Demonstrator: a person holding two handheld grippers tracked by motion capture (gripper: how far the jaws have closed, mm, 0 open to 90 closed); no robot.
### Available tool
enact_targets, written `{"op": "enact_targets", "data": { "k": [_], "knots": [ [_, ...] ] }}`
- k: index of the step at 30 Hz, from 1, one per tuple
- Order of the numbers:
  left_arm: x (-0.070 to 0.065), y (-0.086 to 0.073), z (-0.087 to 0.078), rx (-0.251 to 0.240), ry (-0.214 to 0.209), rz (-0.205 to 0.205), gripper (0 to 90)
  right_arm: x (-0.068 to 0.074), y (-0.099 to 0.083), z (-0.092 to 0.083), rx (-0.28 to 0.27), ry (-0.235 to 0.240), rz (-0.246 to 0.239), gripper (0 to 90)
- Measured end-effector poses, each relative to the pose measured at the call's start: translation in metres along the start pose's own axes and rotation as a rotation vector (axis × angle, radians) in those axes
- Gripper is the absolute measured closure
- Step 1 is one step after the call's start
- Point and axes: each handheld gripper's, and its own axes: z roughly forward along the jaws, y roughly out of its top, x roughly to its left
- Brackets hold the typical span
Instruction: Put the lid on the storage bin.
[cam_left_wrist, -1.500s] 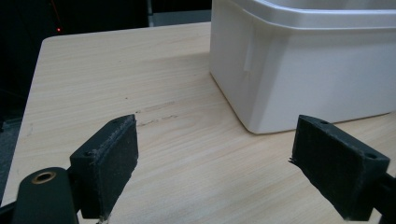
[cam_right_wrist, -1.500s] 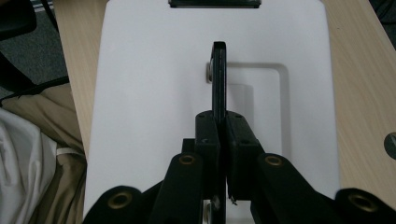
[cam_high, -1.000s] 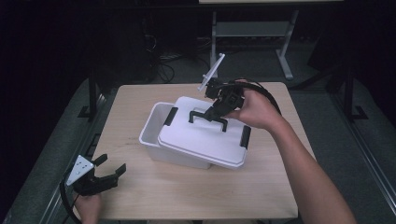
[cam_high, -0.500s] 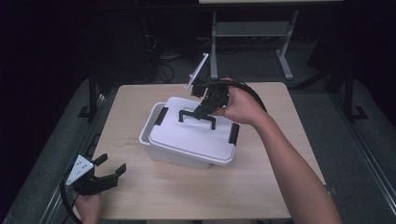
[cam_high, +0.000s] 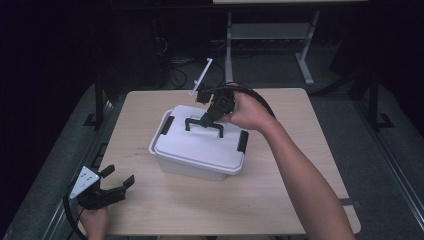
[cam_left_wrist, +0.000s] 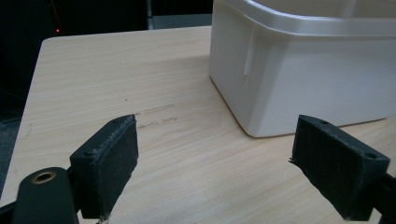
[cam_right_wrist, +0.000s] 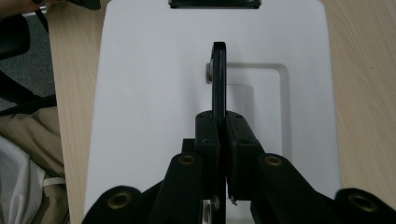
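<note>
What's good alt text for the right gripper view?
The right gripper is clamped shut on the black handle of a white box lid, seen from straight above. Pale wooden table shows on both sides of the lid, with a black latch at the lid's far edge.

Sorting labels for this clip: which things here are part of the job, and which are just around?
In the job:
- right claw, shut on the black handle
- white lid
- white box

Just around:
- left claw, open over the table
- metal stand behind
</note>
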Motion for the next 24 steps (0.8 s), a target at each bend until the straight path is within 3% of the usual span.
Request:
{"op": "enact_targets", "data": {
  "k": [24],
  "knots": [
    [0.002, -0.001, -0.002, -0.009, 0.001, -0.009, 13.7, -0.015, 0.029, 0.015, 0.010, 0.017, -0.023, 84.6]
  ]
}}
